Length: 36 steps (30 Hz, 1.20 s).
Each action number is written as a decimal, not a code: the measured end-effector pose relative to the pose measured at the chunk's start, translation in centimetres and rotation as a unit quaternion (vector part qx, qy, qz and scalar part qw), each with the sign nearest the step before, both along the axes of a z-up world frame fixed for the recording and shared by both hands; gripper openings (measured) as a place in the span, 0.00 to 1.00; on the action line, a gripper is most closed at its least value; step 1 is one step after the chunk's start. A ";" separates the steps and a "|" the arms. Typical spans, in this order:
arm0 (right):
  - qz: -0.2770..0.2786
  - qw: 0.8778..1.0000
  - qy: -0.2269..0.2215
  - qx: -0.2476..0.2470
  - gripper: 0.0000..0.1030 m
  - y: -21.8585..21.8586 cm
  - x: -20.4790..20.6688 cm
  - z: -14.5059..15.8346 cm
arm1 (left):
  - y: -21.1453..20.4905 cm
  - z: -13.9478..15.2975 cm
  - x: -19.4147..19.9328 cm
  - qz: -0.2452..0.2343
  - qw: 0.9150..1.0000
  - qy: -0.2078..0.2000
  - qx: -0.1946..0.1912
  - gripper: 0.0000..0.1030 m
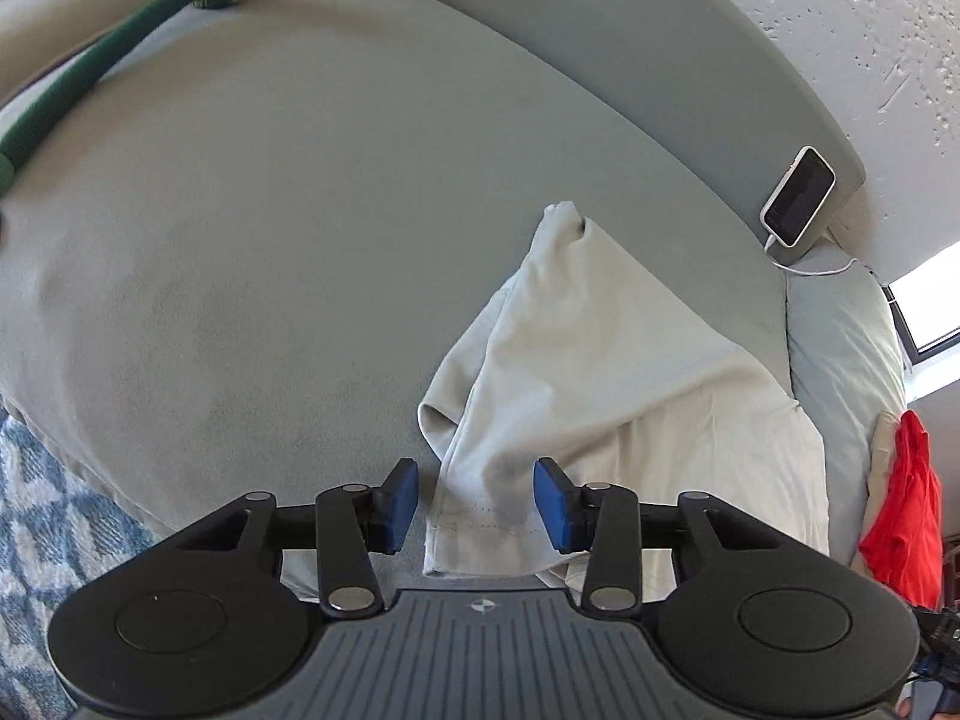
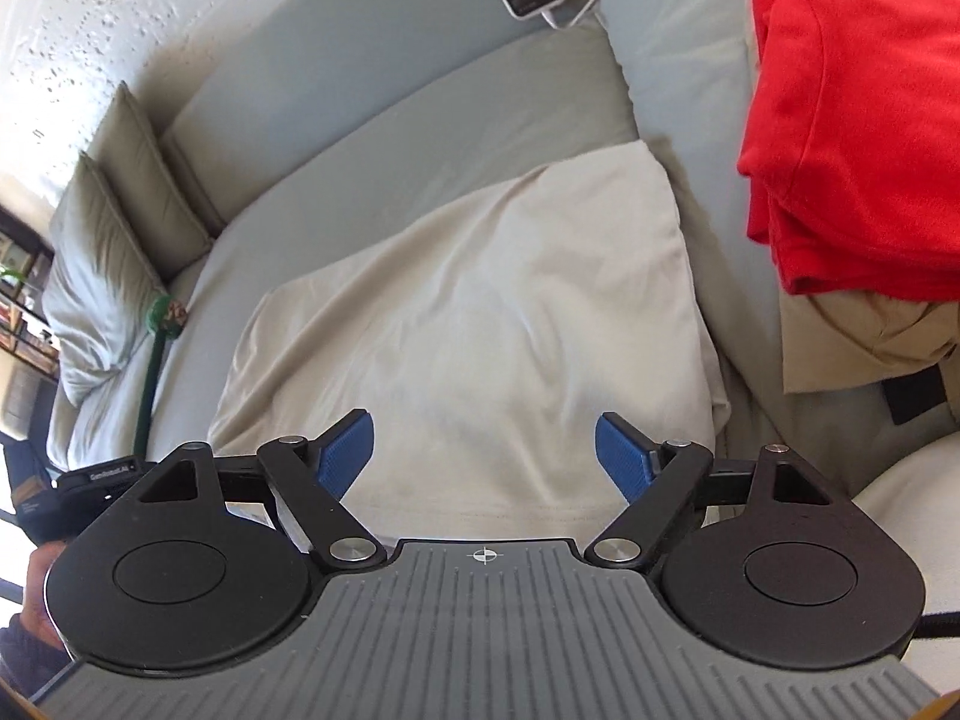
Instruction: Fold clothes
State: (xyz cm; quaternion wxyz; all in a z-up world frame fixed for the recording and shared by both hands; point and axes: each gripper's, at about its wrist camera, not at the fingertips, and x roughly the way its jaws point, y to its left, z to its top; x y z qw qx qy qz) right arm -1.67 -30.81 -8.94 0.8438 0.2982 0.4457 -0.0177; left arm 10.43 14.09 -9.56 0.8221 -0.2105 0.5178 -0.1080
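Note:
A cream T-shirt (image 1: 606, 372) lies partly folded on the grey bed sheet (image 1: 270, 270). One sleeve edge with a stitched hem hangs toward my left gripper (image 1: 477, 504), which is open with its blue pads on either side of the hem, above it. In the right wrist view the same shirt (image 2: 480, 312) lies spread flat. My right gripper (image 2: 486, 456) is open and empty just above the shirt's near edge.
A red garment (image 2: 852, 120) lies on a beige one (image 2: 864, 342) at the right, on a pillow (image 1: 846, 360). A phone (image 1: 798, 195) with a white cable lies against the headboard. A green stick toy (image 1: 114, 54) lies at the far left. Pillows (image 2: 114, 228) stand far left.

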 end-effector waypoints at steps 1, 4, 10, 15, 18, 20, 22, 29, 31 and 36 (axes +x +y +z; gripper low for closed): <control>-0.001 1.000 0.005 -0.001 0.80 0.1 0.1 -0.4 | 0.0 -0.1 -0.1 0.000 1.000 -0.001 0.004 0.36; -0.003 1.000 0.019 -0.004 0.80 0.4 0.3 -1.4 | -0.1 0.4 -0.7 -0.006 0.999 -0.022 0.023 0.07; -0.007 0.999 0.045 -0.011 0.79 0.9 0.8 -3.4 | -2.6 5.5 -3.1 -0.076 0.970 -0.204 0.106 0.03; -0.007 0.999 0.047 -0.019 0.80 1.3 0.7 -3.2 | -3.4 3.0 -1.7 -0.093 0.956 -0.151 0.235 0.19; -0.012 0.999 0.043 -0.015 0.80 1.3 0.4 -2.5 | -3.2 1.8 -1.8 -0.091 0.949 -0.116 0.278 0.20; -0.024 0.999 0.024 0.003 0.80 0.7 -0.3 -1.0 | -2.4 3.4 -2.6 -0.079 0.959 -0.126 0.240 0.37; -0.034 0.999 -0.011 0.009 0.80 -0.1 -0.7 1.2 | -2.0 5.2 -3.0 -0.071 0.967 -0.143 0.201 0.37; -0.092 0.993 -0.067 -0.006 0.65 -4.5 3.0 3.9 | -5.3 7.5 3.4 -0.058 0.983 -0.127 0.118 0.43; -0.107 0.993 -0.049 -0.005 0.54 -5.8 4.9 2.8 | -6.6 6.8 6.2 -0.056 0.985 -0.099 0.128 0.42; -0.148 0.989 -0.004 -0.001 0.52 -8.2 9.8 -0.6 | -9.3 4.7 12.3 -0.076 0.985 -0.073 0.136 0.44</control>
